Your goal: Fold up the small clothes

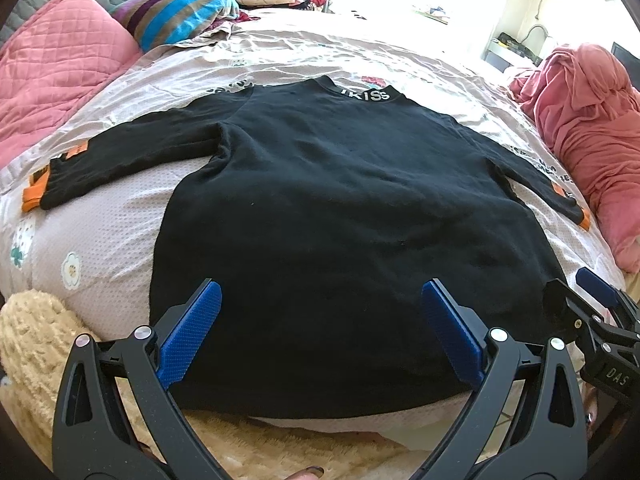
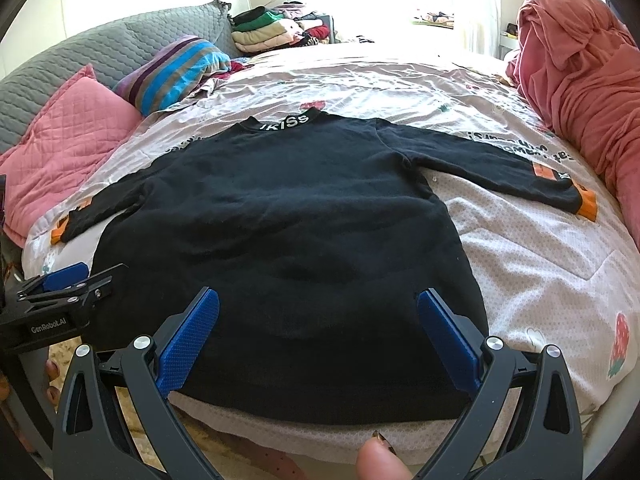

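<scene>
So the black sweater [image 1: 320, 208] is laid out flat on the bed [image 1: 120, 264], front down by the look of it, collar at the far end and hem at the near edge, both sleeves stretched out to the sides; nothing folded yet as far as I can tell.

Going left to right: the left sleeve [image 1: 120, 160] with its orange cuff [image 1: 32, 194] lies out toward the pink pillow [image 1: 60, 72]; the left claw [image 1: 320, 336] hovers over the near hem, spread wide, pinching nothing; the right claw [image 2: 318, 340] sits just beside it over the same hem, also spread wide and empty; then the right sleeve [image 2: 492, 172] runs off toward the heap of pink bedding [image 2: 580, 80].

If it were me, I'd start with the sleeves; grab the left one near the cuff, lift it only a little and lay it straight across the back; same on the right. Knit like that is soft and drags, so pinch one layer cleanly or the body bunches up; keep the hem square to the bed edge before folding bottom to collar.
</scene>
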The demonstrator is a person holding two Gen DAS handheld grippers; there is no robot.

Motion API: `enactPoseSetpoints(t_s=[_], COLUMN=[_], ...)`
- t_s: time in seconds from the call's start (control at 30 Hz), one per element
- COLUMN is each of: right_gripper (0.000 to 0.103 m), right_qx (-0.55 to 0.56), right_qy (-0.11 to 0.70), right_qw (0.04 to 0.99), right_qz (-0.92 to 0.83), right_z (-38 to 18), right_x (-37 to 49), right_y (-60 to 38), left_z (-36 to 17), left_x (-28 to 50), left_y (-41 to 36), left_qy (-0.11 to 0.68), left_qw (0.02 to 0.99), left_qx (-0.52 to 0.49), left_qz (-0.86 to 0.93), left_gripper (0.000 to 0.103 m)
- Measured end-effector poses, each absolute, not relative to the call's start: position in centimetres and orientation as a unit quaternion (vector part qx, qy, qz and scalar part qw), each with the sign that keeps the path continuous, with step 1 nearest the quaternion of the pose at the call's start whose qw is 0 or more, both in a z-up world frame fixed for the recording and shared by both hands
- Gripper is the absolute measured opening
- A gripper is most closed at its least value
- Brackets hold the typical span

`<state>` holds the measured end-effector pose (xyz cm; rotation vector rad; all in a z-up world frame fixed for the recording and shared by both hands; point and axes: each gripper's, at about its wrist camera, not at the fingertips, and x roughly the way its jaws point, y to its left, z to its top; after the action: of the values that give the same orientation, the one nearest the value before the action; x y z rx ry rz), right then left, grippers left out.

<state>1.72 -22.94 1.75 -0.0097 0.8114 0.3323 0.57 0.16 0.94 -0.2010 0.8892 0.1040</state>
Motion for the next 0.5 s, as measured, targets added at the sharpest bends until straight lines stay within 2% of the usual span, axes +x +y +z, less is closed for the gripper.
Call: enactPoseSetpoints(t_s=[0.5], right_gripper=[0.099], right_qx=[0.010], right_qy=[0.379], right_qw=[0.912], right_qz=[0.157], right_z=[2.8], right_x=[6.2], right_y=[-23.1], left_z=[2.3], left_x=[4.3], left_y=[0.8], left_qy=[0.423], left_qw=[0.898], left_qx=[-0.111], left_qz=[0.045], left_gripper=[0.094])
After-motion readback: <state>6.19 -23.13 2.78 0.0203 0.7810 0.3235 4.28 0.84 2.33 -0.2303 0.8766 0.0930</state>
